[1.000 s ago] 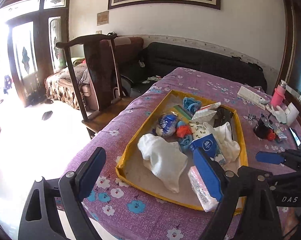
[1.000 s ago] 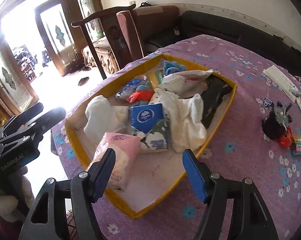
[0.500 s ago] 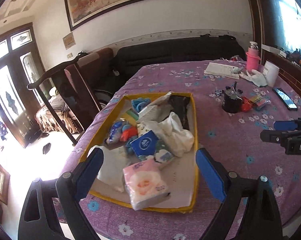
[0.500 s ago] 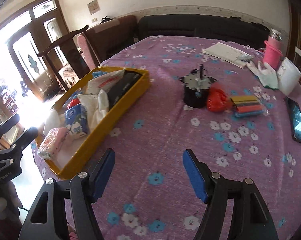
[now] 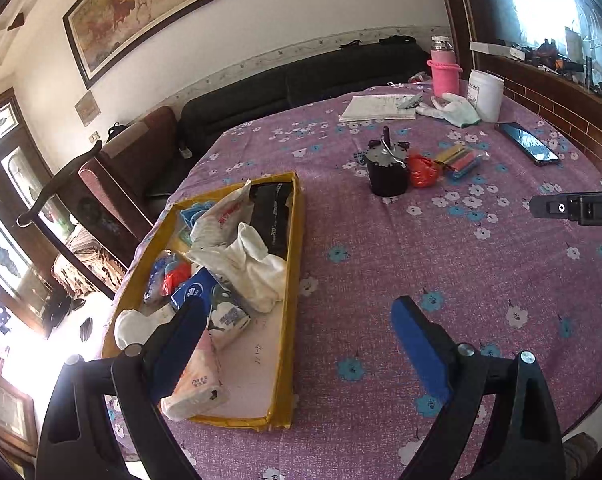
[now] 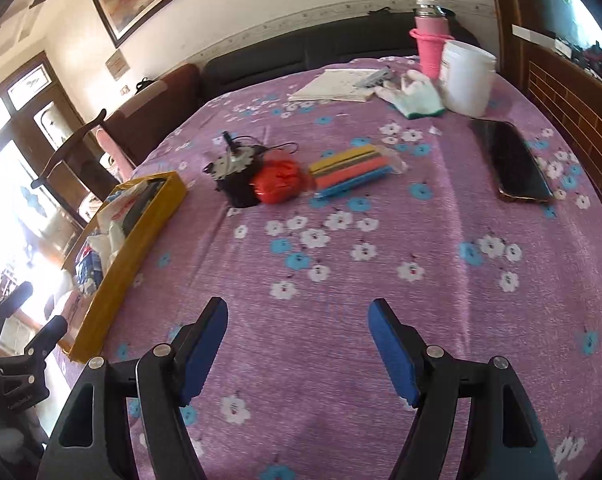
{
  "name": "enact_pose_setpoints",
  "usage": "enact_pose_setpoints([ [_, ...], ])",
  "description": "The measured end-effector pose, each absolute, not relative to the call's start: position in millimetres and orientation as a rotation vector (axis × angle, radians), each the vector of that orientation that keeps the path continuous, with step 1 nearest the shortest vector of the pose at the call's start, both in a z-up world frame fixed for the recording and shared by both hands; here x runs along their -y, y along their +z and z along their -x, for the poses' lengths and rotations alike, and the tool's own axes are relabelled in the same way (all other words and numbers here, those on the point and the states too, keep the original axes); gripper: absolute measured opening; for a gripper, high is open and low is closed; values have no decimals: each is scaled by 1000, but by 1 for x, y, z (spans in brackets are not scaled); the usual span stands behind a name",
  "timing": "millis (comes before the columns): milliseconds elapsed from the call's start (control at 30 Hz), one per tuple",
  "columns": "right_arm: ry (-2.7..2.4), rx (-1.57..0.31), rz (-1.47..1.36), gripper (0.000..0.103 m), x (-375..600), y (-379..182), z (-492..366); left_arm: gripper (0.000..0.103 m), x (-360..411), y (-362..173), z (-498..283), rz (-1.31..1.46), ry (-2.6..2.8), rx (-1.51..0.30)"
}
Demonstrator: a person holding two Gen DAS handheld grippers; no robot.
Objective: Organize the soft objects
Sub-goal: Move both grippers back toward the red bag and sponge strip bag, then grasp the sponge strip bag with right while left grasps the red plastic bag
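A yellow tray (image 5: 291, 280) on the purple flowered tablecloth holds several soft things: a pink tissue pack (image 5: 193, 384), a white cloth (image 5: 261, 264), a blue tissue pack (image 5: 193, 288), a white sock (image 5: 135, 326) and a black pouch (image 5: 271, 212). My left gripper (image 5: 297, 340) is open and empty above the tray's right front edge. My right gripper (image 6: 297, 332) is open and empty over bare tablecloth, to the right of the tray (image 6: 141, 236). A white glove (image 6: 415, 94) lies at the far side of the table.
On the table stand a black pot (image 6: 237, 178), a red bag (image 6: 279, 182), a pack of coloured sponges (image 6: 353, 174), a phone (image 6: 511, 162), a white tub (image 6: 467, 78), a pink flask (image 6: 431, 44) and papers (image 6: 337, 84). A wooden chair (image 5: 61, 188) stands left of the table.
Both grippers have swung to the right, away from the tray and toward the middle of the table. Both stay open and empty. The objects have not moved.
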State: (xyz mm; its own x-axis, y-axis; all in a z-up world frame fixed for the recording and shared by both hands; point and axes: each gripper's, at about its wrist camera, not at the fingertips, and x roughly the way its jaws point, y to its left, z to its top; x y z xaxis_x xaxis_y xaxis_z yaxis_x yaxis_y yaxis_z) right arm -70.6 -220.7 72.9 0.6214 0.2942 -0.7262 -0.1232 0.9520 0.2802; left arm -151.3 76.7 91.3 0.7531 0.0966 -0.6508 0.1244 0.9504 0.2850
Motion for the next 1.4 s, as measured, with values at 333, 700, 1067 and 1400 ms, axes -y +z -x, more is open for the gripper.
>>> enact_pose_setpoints([
  [333, 159, -859, -241, 77, 245, 75, 43, 93, -70, 75, 143, -312, -65, -773],
  [700, 90, -893, -159, 77, 217, 78, -48, 93, -73, 59, 130, -238, -166, -822],
  [1067, 171, -1064, -242, 49, 176, 56, -155, 93, -97, 56, 125, -173, -165, -850],
  [1400, 311, -1112, -187, 35, 164, 41, -127, 93, -110, 55, 116, -101, -171, -859],
])
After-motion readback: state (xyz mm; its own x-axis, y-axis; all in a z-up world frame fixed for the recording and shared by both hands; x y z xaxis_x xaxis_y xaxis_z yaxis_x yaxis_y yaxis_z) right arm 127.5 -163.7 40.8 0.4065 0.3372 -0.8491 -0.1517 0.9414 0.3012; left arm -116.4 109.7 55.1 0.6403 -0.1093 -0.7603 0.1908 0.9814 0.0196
